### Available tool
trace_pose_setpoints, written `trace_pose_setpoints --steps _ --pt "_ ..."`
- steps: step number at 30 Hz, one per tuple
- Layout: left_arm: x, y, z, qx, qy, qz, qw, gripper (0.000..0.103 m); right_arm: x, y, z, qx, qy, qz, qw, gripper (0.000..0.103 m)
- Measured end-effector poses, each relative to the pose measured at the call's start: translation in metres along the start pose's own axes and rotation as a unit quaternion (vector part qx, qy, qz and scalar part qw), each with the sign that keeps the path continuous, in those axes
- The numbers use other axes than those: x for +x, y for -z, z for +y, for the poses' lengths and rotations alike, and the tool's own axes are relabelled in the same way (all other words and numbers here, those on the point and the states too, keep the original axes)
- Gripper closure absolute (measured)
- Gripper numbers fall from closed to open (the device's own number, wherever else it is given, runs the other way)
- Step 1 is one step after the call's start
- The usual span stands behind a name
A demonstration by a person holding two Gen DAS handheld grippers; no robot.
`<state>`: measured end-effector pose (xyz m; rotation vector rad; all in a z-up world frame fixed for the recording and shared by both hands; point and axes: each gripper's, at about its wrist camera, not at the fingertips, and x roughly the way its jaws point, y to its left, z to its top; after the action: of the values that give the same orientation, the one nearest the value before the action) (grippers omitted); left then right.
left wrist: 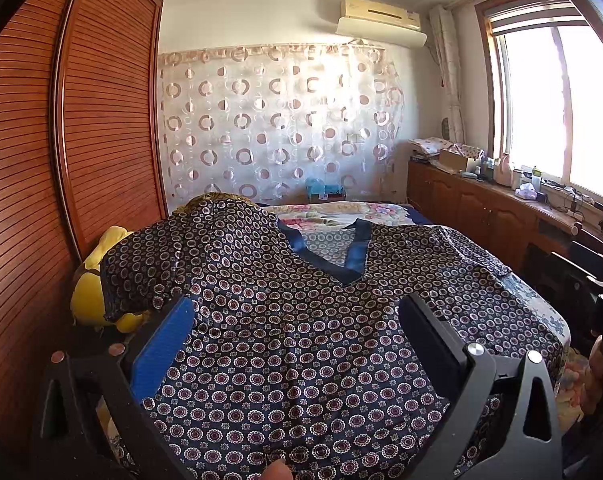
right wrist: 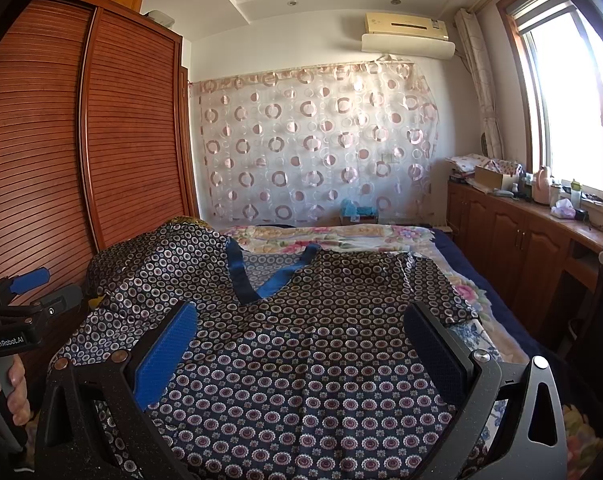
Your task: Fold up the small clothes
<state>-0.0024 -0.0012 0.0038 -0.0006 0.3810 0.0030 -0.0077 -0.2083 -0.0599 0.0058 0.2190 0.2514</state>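
Note:
A dark navy top with a small ring print and a blue V-neck trim lies spread face up on the bed, neck away from me; it also shows in the right wrist view. Its left sleeve is draped over a raised bump at the bed's left side. My left gripper is open over the shirt's lower body, blue pads wide apart, holding nothing. My right gripper is open over the same area and empty. The left gripper also appears at the left edge of the right wrist view.
The bed has a floral quilt. A yellow plush toy sits at the bed's left beside the slatted wooden wardrobe. A wooden cabinet with clutter runs along the right under the window. A patterned curtain hangs behind.

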Motion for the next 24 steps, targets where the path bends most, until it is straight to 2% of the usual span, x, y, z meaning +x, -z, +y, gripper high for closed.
trace_pose_setpoints --steps 24 --pt "-0.0002 0.0006 -0.001 0.001 -0.001 -0.001 1.0 0.001 -0.0001 -0.0003 0.0019 0.002 -0.002 0.001 1.0 0.0"
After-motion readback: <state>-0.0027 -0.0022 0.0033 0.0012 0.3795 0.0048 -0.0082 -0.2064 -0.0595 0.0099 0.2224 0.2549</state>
